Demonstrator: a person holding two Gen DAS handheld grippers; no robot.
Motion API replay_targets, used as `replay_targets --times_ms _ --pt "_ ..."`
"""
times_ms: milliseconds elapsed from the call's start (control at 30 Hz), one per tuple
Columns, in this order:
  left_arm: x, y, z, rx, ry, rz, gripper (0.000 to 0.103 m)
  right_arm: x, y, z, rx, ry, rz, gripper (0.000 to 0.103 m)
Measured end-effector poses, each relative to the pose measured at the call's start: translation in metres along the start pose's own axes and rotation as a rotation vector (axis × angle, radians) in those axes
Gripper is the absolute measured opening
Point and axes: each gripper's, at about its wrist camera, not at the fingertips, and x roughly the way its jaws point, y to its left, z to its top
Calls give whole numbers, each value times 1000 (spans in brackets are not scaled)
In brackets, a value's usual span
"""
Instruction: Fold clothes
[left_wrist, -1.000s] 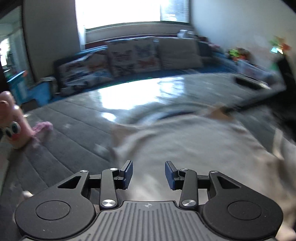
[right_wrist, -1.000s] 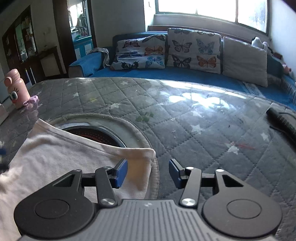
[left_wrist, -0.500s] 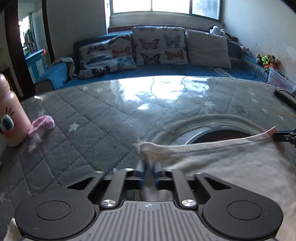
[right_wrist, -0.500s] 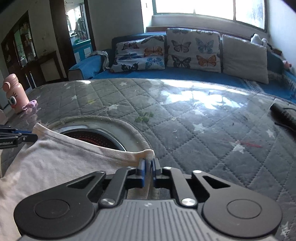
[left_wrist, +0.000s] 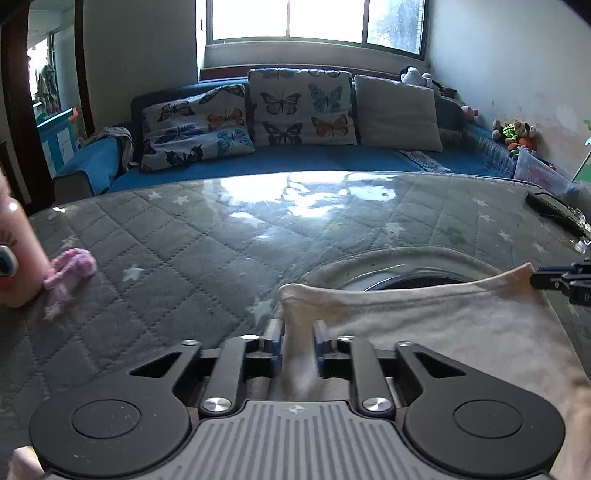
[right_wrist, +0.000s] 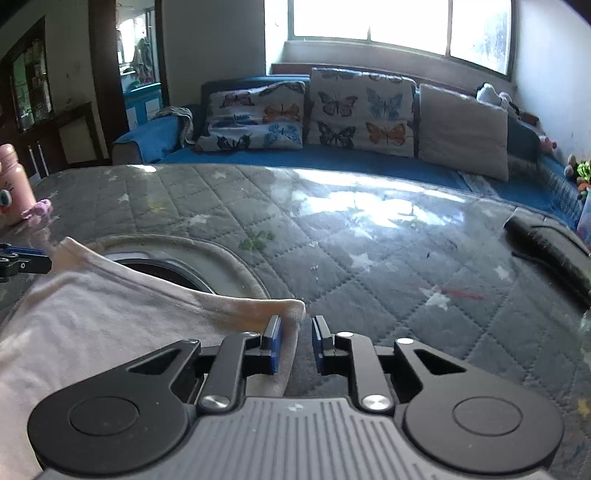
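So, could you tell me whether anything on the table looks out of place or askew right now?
The pale garment partly covers a round recess in the quilted table cover, so its top edge spans a hollow. A small green scrap lies loose on the cover beyond it. Nothing looks spilled or damaged.

Black gripper (left_wrist: 297, 345), blue-padded jaws, silver screws

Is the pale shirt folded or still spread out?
Cannot tell fully: the shirt lies flat on the quilted table, its two far corners spread wide apart; the near part is hidden.

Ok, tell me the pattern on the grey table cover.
The table cover is quilted in diamonds with pale stars, clearest in the right wrist view.
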Motion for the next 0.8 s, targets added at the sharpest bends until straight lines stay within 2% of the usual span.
replay_targets --times_ms 33,100,333,400,600,667,800 --pt "-6 1 -2 4 -4 1 32 -7 3 0 -10 -5 9 23" --pt "-21 1 -9 15 -11 -6 38 -21 12 -3 -42 -17 27 41" --pt "-66 -15 -46 98 -24 -19 51 -60 55 -30 -155 1 124 57" --pt "-77 -23 -61 132 -29 -25 54 -70 71 -44 -193 10 150 65" --pt "-77 -36 -87 160 -12 40 56 -88 95 -75 -239 25 163 70" --pt "-76 -33 -94 148 -10 77 56 -96 95 -84 -227 16 166 71" --pt "-79 -25 -100 95 -7 95 57 -105 82 -98 -170 21 165 73"
